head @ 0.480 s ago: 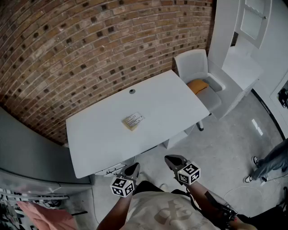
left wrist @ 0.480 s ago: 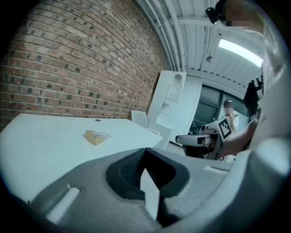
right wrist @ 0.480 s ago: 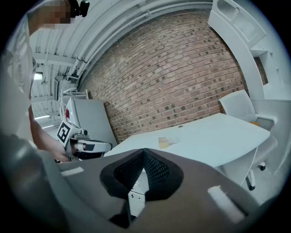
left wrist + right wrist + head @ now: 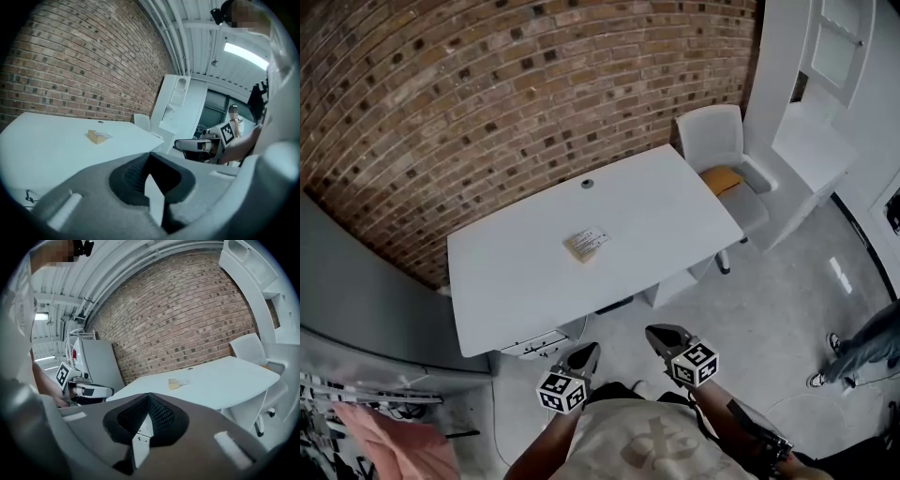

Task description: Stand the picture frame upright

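1. The frame (image 4: 587, 244) is lying flat near the middle of the table (image 4: 516, 291), at the centre of the head view. It is showing a pale face and a tan edge, so the standing-up is not yet begun.
2. The left gripper (image 4: 589, 349) is hanging at the lower centre of the head view, off the table's near edge. Its jaws are pressing together with nothing between them.
3. The right gripper (image 4: 654, 331) is sitting just beside it to the right. Its jaws are likewise pressed shut on nothing, and it is aiming towards the table and a little downward.
4. Both are being carried closed and close to the body, probably because the person is standing well apart from the frame. An approach looks due first, and at least one pair of jaws will need opening before the frame's edge can be taken.
5. The chair (image 4: 717, 141) is standing at the table's end in the upper right. That is leaving the near side free for reaching in.
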